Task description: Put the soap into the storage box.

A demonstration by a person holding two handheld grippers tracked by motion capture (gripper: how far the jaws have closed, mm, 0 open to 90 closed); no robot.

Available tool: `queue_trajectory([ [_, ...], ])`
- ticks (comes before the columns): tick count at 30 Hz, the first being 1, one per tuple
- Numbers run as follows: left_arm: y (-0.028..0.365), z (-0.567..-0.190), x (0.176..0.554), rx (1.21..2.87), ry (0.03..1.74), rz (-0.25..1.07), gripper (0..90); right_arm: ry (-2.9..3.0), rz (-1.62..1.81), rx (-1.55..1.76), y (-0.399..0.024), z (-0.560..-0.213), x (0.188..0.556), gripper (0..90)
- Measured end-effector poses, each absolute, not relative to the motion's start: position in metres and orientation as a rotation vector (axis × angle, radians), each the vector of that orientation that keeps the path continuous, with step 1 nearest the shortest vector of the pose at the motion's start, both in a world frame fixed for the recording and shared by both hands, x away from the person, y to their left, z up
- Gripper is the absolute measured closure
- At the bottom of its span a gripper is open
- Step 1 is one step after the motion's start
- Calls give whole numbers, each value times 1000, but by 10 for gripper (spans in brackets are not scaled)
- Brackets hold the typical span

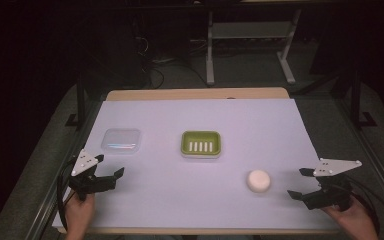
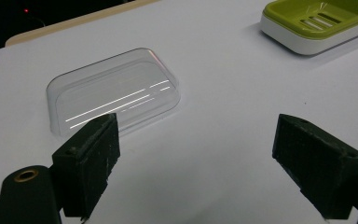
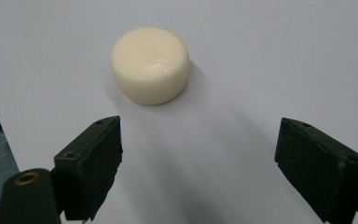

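A round cream soap bar (image 1: 258, 180) (image 3: 150, 64) lies on the white sheet at the front right. A green soap dish (image 1: 201, 143) (image 2: 318, 21) with slots sits mid-table. A clear plastic lid (image 1: 121, 140) (image 2: 114, 91) rests flat at the left. My left gripper (image 1: 109, 168) (image 2: 196, 168) stands open just in front of the lid, nothing between its jaws. My right gripper (image 1: 300, 183) (image 3: 198, 172) stands open to the right of the soap, a short gap away, its jaws empty.
The white sheet (image 1: 200, 200) covers a wooden table (image 1: 195, 94) whose far edge shows. Dark floor, cables and a metal stand's legs (image 1: 210, 60) lie beyond. A hand (image 1: 77, 215) holds each gripper near the front edge.
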State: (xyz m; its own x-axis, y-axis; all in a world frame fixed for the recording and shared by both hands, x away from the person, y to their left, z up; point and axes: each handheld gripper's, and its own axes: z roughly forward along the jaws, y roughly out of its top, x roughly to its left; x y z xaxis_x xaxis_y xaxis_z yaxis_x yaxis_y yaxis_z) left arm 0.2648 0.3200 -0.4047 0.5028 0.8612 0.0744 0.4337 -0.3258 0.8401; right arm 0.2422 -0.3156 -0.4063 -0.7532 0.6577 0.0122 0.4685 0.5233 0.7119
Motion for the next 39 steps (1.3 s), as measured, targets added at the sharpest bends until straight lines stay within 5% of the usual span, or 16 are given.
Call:
queue_trajectory([
  [39,319,-405,264,1965,1065,687,145,2671,1029,854,-276,-400,266,138],
])
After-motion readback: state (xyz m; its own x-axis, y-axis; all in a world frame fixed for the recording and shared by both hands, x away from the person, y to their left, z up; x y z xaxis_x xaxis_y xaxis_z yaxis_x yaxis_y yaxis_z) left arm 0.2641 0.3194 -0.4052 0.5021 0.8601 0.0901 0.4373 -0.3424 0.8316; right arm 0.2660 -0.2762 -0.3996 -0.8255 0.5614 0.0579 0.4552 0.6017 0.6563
